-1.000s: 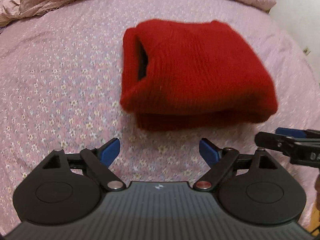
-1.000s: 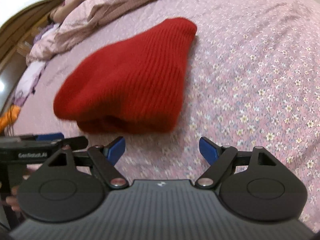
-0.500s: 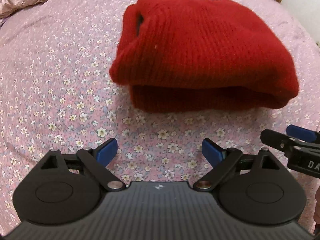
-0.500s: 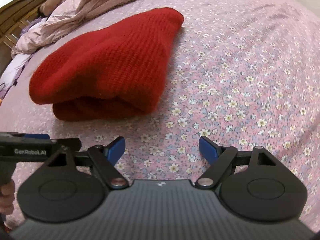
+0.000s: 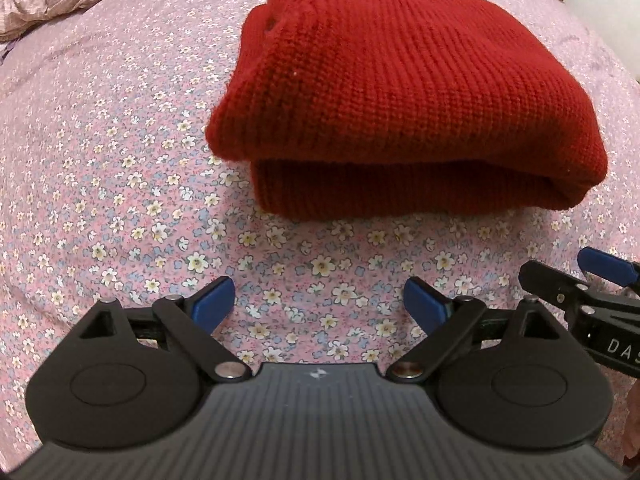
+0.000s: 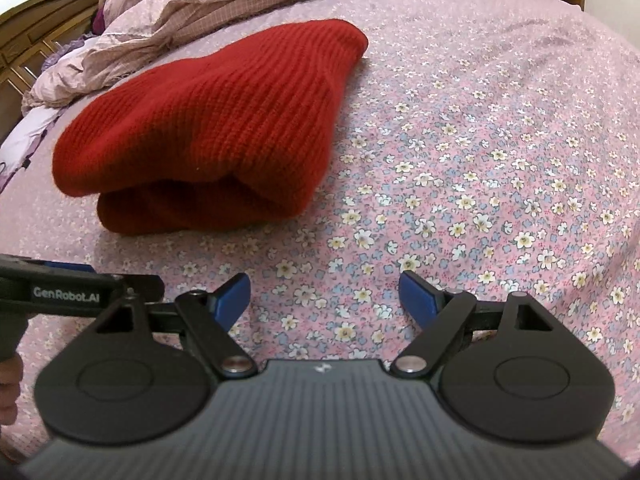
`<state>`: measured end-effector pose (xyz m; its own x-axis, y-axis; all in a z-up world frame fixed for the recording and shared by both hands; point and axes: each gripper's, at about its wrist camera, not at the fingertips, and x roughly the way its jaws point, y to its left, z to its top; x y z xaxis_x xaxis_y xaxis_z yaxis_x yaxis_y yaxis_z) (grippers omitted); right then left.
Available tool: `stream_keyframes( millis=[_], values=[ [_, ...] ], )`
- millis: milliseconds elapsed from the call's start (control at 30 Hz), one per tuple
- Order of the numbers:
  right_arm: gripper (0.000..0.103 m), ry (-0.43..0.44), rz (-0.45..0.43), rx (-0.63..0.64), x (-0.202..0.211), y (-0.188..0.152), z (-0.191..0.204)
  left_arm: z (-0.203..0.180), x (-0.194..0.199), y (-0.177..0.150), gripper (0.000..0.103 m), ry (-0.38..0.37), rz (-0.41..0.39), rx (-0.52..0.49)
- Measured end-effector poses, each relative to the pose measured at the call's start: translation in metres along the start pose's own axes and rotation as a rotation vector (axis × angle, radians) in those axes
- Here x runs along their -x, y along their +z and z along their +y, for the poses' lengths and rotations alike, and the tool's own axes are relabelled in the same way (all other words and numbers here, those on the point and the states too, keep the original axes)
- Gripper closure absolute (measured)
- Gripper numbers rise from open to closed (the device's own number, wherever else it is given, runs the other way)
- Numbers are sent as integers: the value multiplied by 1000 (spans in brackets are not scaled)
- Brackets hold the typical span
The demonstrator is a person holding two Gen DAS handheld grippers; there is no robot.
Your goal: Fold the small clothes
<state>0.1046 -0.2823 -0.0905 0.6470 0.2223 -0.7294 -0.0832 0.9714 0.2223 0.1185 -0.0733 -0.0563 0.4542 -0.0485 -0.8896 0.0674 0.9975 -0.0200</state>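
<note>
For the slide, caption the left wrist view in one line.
Open left gripper above the floral bedsheet, short of the folded red knit garment; right gripper alongside.

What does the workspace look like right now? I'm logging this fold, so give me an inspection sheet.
Surface: floral bedsheet, fairly smooth.
Job's things: red knit garment, folded in layers, lying flat on the sheet.
Clutter: rumpled pink quilt at the far edge.
Grippers: left hand-held gripper and right hand-held gripper both open, empty, short of the garment.
Cables: nothing seen.
Surroundings: wooden bed frame, pale wall.
</note>
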Motion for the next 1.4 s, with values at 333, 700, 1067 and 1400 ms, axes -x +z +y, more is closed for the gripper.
stream_keyframes(
  millis=[333, 700, 1067, 1400],
  values=[
    [18, -1, 6, 3, -1, 2, 1, -8, 1, -1, 8, 5, 1, -3],
    [18, -1, 9, 3, -2, 2, 0, -8, 2, -1, 8, 5, 4, -1],
    [18, -1, 11, 6, -2, 2, 1, -7, 2, -1, 8, 6, 5, -2],
    [18, -3, 12, 8, -3, 3, 1, -8, 2, -1, 8, 5, 5, -1]
  ],
)
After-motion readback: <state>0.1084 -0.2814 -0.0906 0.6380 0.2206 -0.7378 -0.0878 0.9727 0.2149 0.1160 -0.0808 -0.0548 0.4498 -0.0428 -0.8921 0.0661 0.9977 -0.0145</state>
